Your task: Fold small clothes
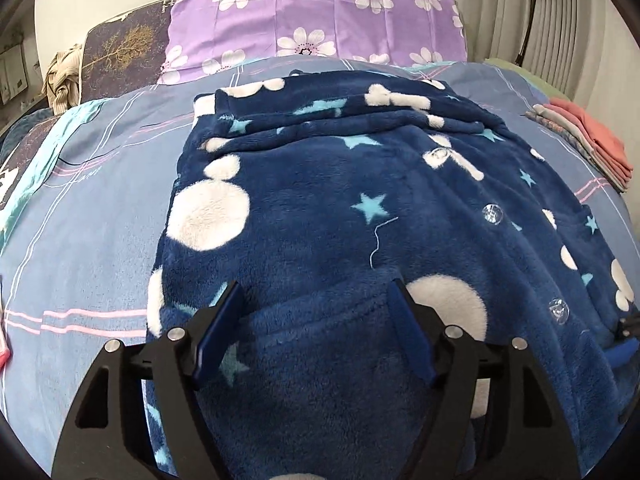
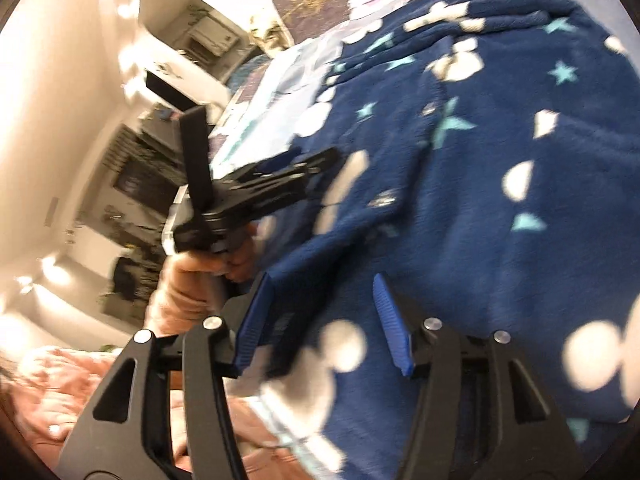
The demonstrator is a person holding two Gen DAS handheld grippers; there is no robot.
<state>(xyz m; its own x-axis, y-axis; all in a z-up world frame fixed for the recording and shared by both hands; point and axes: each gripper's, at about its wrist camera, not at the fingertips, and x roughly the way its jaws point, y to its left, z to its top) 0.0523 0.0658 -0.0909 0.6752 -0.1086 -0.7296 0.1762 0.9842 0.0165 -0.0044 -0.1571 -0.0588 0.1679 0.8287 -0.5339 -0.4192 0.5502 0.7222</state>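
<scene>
A navy fleece garment (image 1: 320, 208) with white circles, light blue stars and clear buttons lies spread on the bed, its far end folded over. My left gripper (image 1: 316, 288) is open, fingers just above the garment's near hem. The right wrist view is blurred; my right gripper (image 2: 324, 284) is open, just above the same garment (image 2: 480, 180) near its edge. The left gripper (image 2: 280, 176) shows there, held in a hand, over the garment's left side. The right gripper's blue tip (image 1: 620, 352) shows at the left view's right edge.
The bed has a blue plaid sheet (image 1: 88, 216). A purple floral pillow (image 1: 320, 20) and a dark cushion (image 1: 120, 52) lie at the head. A stack of folded clothes (image 1: 588, 144) lies at the right edge. Pink fabric (image 2: 60, 392) is below left in the right view.
</scene>
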